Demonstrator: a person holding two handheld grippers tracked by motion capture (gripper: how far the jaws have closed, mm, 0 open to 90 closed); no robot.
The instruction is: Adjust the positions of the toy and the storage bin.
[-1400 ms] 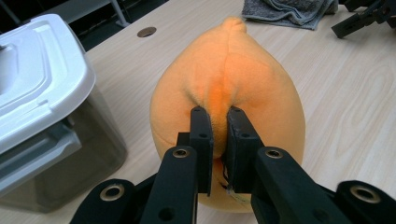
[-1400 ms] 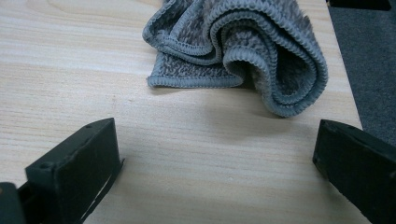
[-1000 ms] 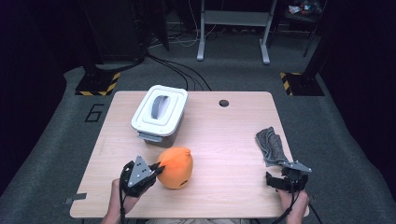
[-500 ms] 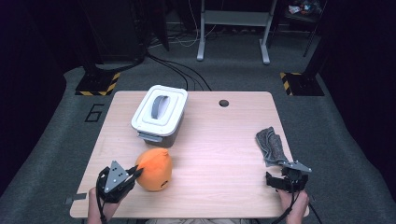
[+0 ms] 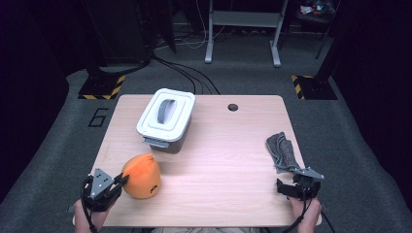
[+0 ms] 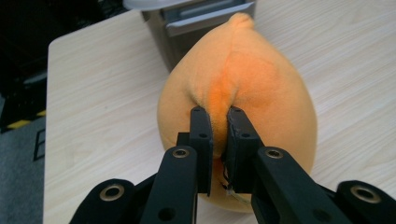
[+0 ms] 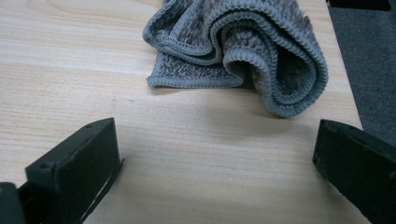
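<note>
Around: box (image 5: pixel 165 120) with white lid stands mid-table, just beyond the plush (image 5: pixel 141 175); grey cloth (image 5: pixel 282 152) lies crumpled by the right edge.
Plush: orange, pear-shaped, near the table's (image 5: pixel 223 160) front-left corner; long axis runs away from the left gripper (image 5: pixel 118 180), pointed tip (image 6: pixel 240 19) toward the box.
Left gripper: jaws clamped on a fold of the plush's wide end.
Right gripper (image 5: pixel 283 187): jaws spread wide, nothing between, cloth just ahead.
Room: bare wood between plush and cloth; left and front edges close to the plush.
</note>
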